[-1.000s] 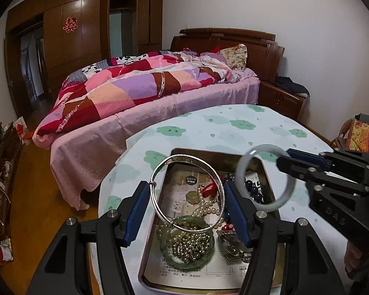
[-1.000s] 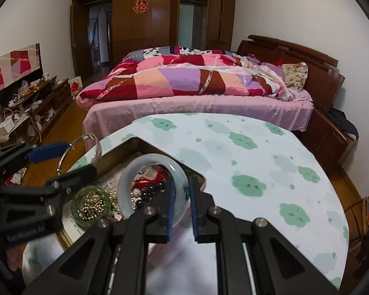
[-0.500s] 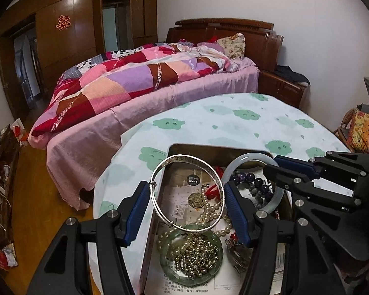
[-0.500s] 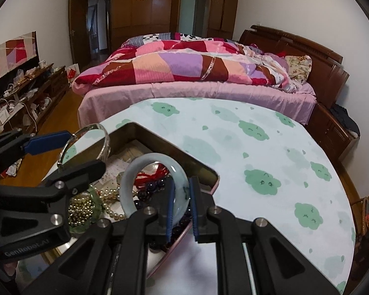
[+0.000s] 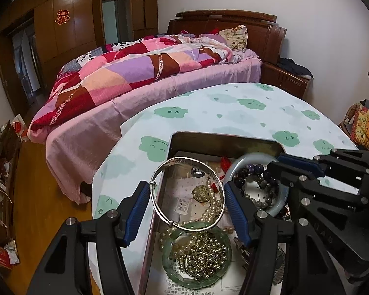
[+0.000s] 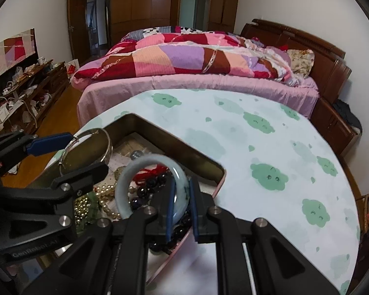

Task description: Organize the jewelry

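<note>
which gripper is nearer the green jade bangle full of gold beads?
Left. The left gripper, holding the silver bangle, hangs right over the green jade bangle. The right gripper, clamped on the pale bangle, is off to its right.

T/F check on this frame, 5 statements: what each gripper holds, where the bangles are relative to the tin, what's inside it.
1. The left gripper spans a thin silver bangle. True.
2. The right gripper is open and empty. False: it is shut on the rim of a pale jade bangle.
3. The pale jade bangle is over the open metal tin. True.
4. The tin is empty. False: it holds a green bangle, a pearl strand, dark beads and papers.
5. The tin sits on the bed. False: it sits on the cloud-print tablecloth; the bed is behind.
</note>
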A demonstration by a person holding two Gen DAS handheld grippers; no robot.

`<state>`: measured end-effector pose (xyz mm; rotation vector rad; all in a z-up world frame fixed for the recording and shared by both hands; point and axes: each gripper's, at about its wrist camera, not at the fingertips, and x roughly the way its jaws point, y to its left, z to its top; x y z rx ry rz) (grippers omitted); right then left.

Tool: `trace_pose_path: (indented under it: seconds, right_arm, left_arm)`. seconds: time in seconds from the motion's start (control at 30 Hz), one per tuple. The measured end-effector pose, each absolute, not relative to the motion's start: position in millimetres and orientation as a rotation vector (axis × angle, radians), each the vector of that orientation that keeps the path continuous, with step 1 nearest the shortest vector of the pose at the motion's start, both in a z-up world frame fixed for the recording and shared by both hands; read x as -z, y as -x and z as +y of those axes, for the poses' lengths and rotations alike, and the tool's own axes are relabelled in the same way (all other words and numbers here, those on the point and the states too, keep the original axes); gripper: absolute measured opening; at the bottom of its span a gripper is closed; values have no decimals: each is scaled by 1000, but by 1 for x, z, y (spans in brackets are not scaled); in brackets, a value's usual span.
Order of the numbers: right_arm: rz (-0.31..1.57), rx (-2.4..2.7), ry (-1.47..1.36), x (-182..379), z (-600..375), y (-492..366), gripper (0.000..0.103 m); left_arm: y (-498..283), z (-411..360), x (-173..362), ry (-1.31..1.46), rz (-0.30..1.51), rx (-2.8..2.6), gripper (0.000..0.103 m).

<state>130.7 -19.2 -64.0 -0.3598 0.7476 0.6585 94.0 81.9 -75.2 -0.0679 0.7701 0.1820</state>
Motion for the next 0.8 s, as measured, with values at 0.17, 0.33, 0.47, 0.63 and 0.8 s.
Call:
trace_pose_path:
  seconds: [0.17,0.33,0.47,0.63,0.8]
  right_arm:
    - [730,-674,341,56,-24,-124,20]
    - [712,-651,306,45,-39,-114,38]
    - [688,-650,298,36,-46,-104,41]
    - [656,-659,289,26,-51,-94,47]
    - [636,-661,272,20,-55,-90,49]
  left_arm:
    - [-82,80,61,62,739,-215,70]
    - [-60,85,45,86,700,-228,71]
    - [-44,82,32,82,672,-227,72]
    - [-34,78,17,74,635,-222,72]
    - [-29,75,11,66,627,-225,72]
